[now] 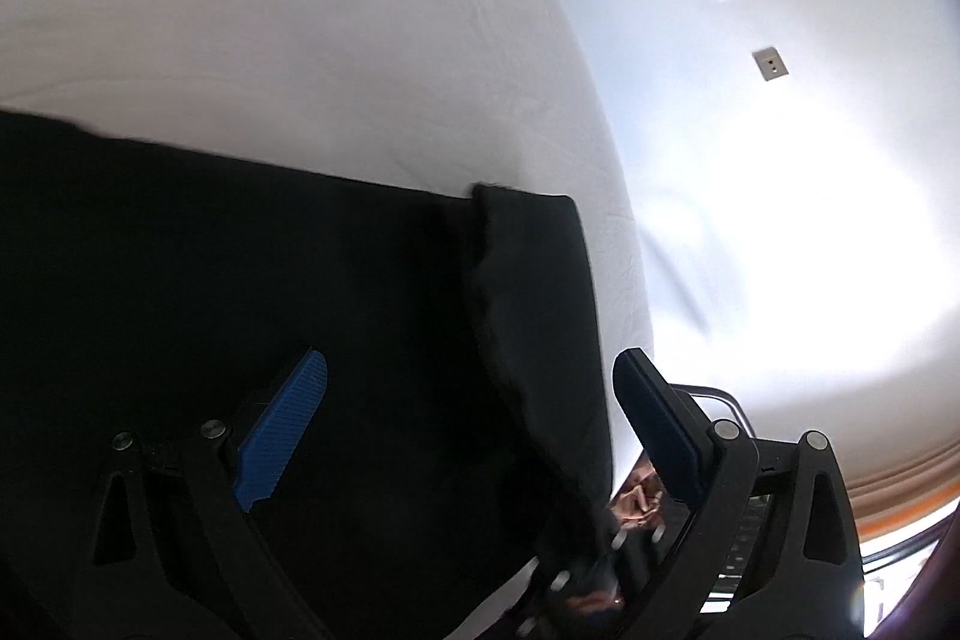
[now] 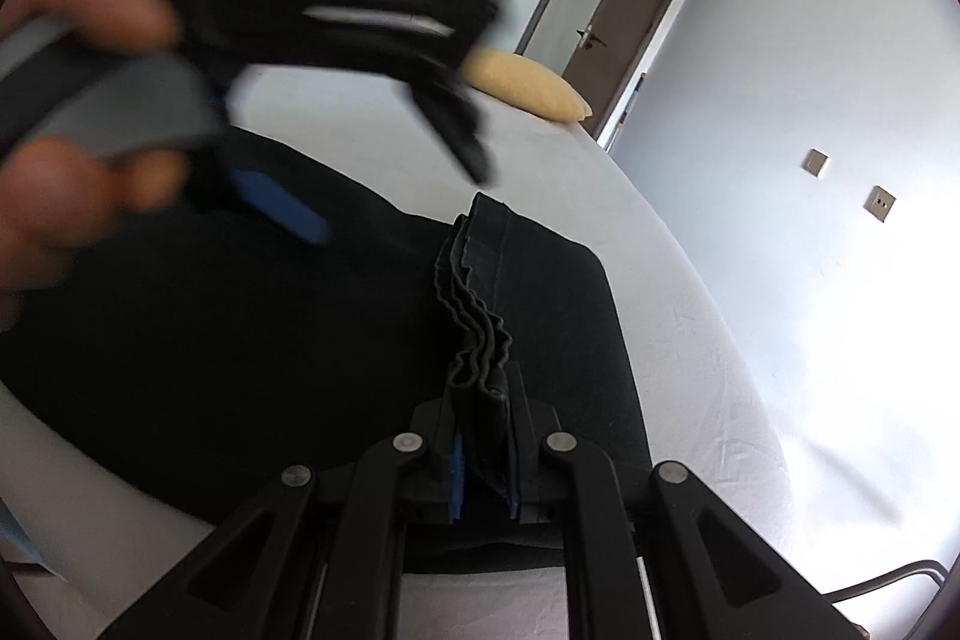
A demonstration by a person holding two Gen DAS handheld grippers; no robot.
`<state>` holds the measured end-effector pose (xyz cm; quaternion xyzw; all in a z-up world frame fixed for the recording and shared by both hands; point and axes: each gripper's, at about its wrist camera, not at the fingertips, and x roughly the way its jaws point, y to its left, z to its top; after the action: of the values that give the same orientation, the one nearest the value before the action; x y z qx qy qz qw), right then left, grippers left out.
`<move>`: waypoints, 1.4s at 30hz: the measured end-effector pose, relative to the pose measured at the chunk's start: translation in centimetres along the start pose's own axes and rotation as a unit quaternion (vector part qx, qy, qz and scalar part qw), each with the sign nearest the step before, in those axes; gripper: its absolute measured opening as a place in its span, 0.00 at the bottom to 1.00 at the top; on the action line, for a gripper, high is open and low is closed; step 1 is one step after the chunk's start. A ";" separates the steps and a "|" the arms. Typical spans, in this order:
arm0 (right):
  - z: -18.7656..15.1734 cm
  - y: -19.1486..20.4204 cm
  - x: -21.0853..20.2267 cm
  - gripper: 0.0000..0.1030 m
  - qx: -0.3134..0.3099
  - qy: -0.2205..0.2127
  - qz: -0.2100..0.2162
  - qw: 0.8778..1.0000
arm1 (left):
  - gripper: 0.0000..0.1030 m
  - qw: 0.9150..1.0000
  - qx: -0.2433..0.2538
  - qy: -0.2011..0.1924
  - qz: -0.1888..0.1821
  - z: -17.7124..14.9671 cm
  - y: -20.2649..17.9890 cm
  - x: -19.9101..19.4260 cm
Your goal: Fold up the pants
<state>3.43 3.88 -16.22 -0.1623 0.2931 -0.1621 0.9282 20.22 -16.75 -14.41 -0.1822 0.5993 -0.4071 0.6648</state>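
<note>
The black pants (image 2: 300,340) lie spread over the white bed (image 2: 690,340), one end doubled back over the rest so that a stack of wavy fabric edges (image 2: 474,304) stands up along the fold. My right tool (image 2: 485,460) is clamped on the near end of that stack; its blue pads press on the cloth from both sides. My left tool (image 1: 468,400) hangs above the pants with its jaws spread wide and nothing between its blue pads (image 1: 282,430); dark cloth lies under it, and the folded-over flap (image 1: 540,292) runs up between the fingers, near the bed's edge. From the right wrist view that tool is blurred, held by my left hand (image 2: 78,100) above the far part of the pants. A yellow pillow (image 2: 528,85) lies at the far end of the bed, before an open brown door (image 2: 624,34). Two wall plates (image 2: 879,203) sit on the pale wall beside the bed.
</note>
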 end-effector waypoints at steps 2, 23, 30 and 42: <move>-0.1 -0.1 -0.1 0.11 0.000 -0.002 0.004 1.000 | 0.95 1.000 0.008 0.020 0.008 0.3 -0.5 1.3; 1.0 1.5 -4.1 0.11 -0.047 -0.044 0.040 0.997 | 0.07 0.996 0.069 -0.033 0.038 -1.2 0.3 -7.8; 1.8 5.9 -5.1 0.11 -0.110 -0.051 0.080 0.989 | 0.07 0.996 0.047 -0.043 0.056 -3.0 5.8 -14.2; 2.0 13.7 -5.8 0.11 -0.239 -0.071 0.123 0.961 | 0.07 0.992 0.026 -0.065 0.103 -3.8 13.5 -20.6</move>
<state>2.90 18.90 -17.28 -0.3530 0.2742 0.0400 0.8936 22.00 7.95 -11.67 -0.1280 0.5600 -0.3390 0.7451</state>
